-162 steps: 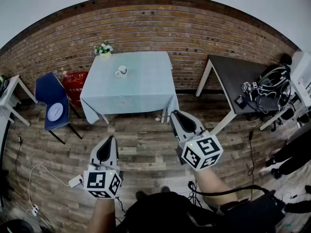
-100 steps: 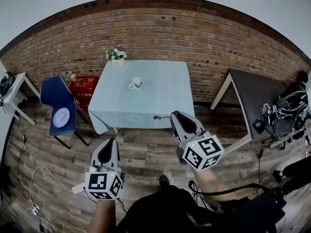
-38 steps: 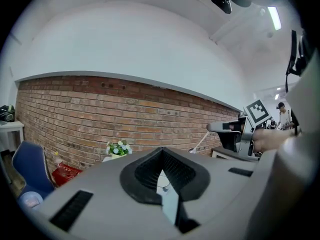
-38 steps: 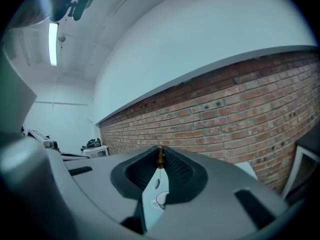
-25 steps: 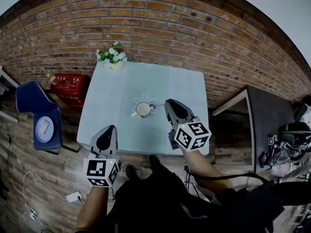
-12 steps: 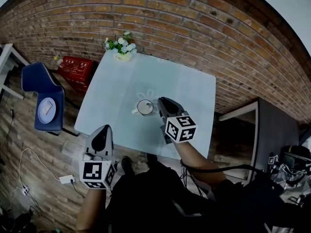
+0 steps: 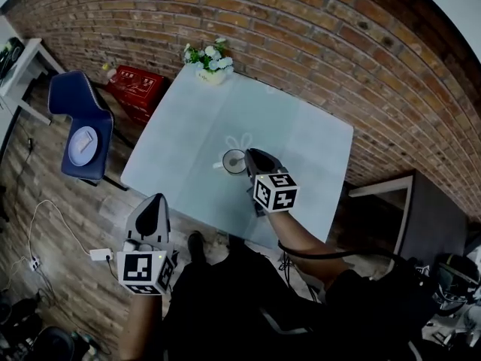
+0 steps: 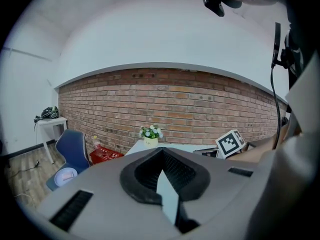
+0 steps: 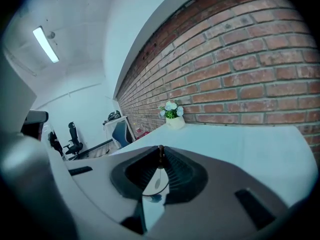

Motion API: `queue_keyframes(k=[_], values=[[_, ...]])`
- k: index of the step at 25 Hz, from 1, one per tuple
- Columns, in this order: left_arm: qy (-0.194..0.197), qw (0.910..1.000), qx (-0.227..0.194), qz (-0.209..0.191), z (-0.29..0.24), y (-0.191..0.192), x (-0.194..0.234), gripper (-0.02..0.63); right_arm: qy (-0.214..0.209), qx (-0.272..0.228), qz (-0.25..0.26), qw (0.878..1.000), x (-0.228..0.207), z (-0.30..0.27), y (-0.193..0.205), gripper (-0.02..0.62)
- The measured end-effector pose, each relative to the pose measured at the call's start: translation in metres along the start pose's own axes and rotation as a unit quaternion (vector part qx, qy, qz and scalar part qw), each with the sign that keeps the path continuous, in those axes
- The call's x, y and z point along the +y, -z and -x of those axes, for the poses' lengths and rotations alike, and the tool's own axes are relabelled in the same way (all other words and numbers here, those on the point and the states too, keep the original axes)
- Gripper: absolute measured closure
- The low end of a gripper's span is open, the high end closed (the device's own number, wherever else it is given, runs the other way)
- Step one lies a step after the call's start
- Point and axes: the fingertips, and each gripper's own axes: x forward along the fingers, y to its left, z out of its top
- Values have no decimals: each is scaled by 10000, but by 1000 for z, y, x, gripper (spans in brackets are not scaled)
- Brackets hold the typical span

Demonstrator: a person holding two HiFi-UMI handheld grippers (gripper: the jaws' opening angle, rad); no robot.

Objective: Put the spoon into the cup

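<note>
A white cup (image 7: pixel 234 161) stands near the middle of the pale blue table (image 7: pixel 180 126), its handle to the left. My right gripper (image 7: pixel 250 155) hangs just right of and over the cup, shut on the thin spoon (image 9: pixel 157 182). In the right gripper view the spoon's dark handle end sits pinched at the tips (image 9: pixel 160 152) and its bowl hangs below, over a curved white rim. My left gripper (image 7: pixel 156 199) is off the table's near left edge, away from the cup. Its jaws (image 8: pixel 161 156) look closed with nothing in them.
A small pot of flowers (image 7: pixel 209 57) stands at the table's far edge by the brick wall. Left of the table are a blue chair (image 7: pixel 84 111) bearing a plate and a red crate (image 7: pixel 139 87). A dark table (image 7: pixel 394 201) is on the right.
The right gripper has come down and forward with the spoon, until its tips are at the cup. The left gripper has stayed low off the table's near edge.
</note>
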Motion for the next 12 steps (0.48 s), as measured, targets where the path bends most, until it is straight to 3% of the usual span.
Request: queue_keyframes(k=[12], values=[[-323,9995,23,42,13,4,-8,597,-124,165,-95,9997,-2,-16,21,546]])
